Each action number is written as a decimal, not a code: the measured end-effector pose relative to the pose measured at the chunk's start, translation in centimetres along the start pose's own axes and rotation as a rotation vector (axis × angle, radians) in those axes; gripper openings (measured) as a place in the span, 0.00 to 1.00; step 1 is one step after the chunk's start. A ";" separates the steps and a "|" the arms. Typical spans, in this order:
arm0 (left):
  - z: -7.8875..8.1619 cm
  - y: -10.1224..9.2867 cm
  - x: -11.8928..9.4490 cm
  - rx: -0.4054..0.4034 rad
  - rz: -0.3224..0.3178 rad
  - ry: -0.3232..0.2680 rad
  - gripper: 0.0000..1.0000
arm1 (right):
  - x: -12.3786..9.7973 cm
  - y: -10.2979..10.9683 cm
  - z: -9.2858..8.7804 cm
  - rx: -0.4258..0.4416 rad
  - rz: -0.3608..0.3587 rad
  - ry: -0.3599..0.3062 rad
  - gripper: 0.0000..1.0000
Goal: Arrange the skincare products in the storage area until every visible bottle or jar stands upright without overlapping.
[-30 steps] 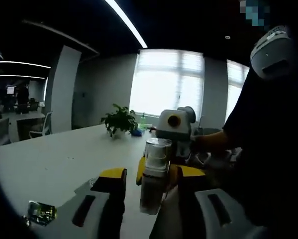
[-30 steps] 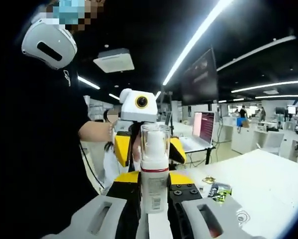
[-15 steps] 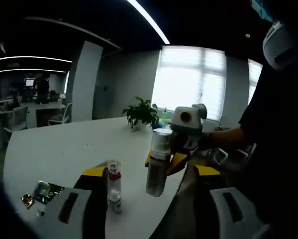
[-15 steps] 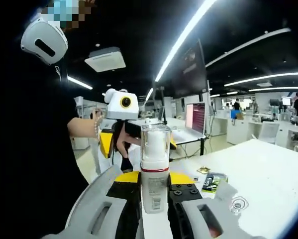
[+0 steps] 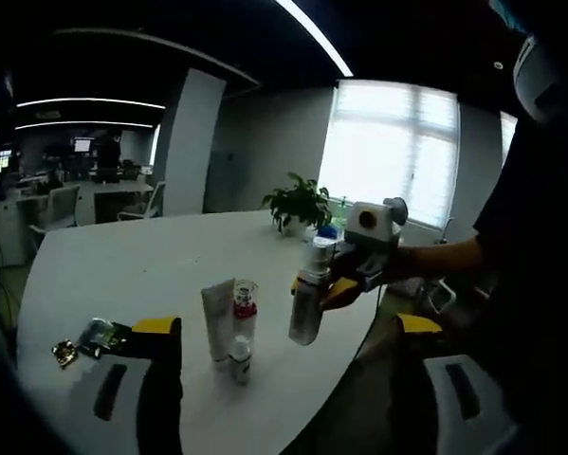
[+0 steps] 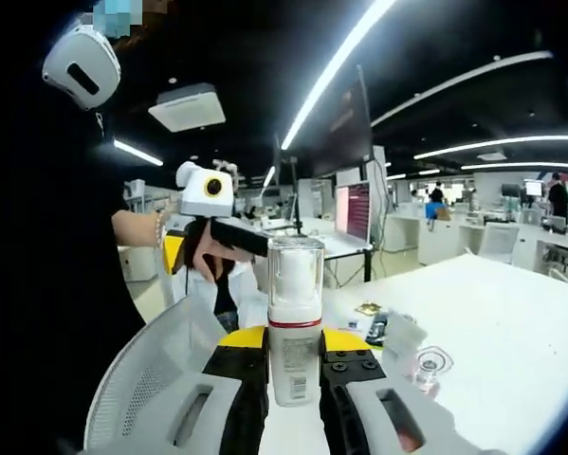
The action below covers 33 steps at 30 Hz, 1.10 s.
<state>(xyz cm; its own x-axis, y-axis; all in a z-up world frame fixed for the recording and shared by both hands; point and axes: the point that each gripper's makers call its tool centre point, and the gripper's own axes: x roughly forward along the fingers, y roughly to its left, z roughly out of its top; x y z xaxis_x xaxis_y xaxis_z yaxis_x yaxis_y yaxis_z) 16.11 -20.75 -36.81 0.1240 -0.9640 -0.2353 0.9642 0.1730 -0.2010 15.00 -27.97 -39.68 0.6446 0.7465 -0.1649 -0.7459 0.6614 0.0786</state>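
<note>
My right gripper (image 6: pixel 295 353) is shut on a white pump bottle (image 6: pixel 294 353) with a clear cap and a red band, held upright in the air. In the left gripper view the same pump bottle (image 5: pixel 305 301) hangs tilted over the table edge in the right gripper (image 5: pixel 345 284). My left gripper (image 5: pixel 286 326) stands wide open with nothing between its fingers, short of the bottle. On the white table (image 5: pixel 122 275) stand a white tube (image 5: pixel 217 318), a red-collared bottle (image 5: pixel 245 311) and a small bottle (image 5: pixel 238 360), close together.
Foil sachets (image 5: pixel 99 334) lie near the table's left front; more sachets (image 6: pixel 376 327) and a clear-capped bottle (image 6: pixel 426 365) rest by the table edge. A potted plant (image 5: pixel 301 204) stands at the far end. A grey mesh chair (image 6: pixel 160 370) and a person's arm (image 5: pixel 445 261) are close.
My left gripper has drawn back from the pump bottle and its jaws have spread wider, bringing the tube and bottles on the table into view. The right gripper keeps hold of the pump bottle.
</note>
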 end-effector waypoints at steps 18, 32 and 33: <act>-2.7 2.7 0.2 -0.057 0.075 0.047 0.99 | 0.0 -3.6 -5.7 -0.013 -0.073 0.039 0.09; -4.7 4.5 0.1 -0.079 0.111 0.095 0.99 | 1.2 -5.3 -12.3 -0.022 -0.075 0.069 0.09; -5.0 4.5 0.1 -0.081 0.112 0.101 0.99 | 1.3 -5.4 -12.5 -0.017 -0.074 0.065 0.09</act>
<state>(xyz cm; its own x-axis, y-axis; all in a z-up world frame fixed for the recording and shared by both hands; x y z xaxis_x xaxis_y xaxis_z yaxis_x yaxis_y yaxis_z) 19.29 -19.02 -42.46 0.2018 -0.9131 -0.3543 0.9230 0.2983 -0.2430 17.72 -31.46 -52.64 0.6862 0.6890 -0.2334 -0.6997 0.7129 0.0474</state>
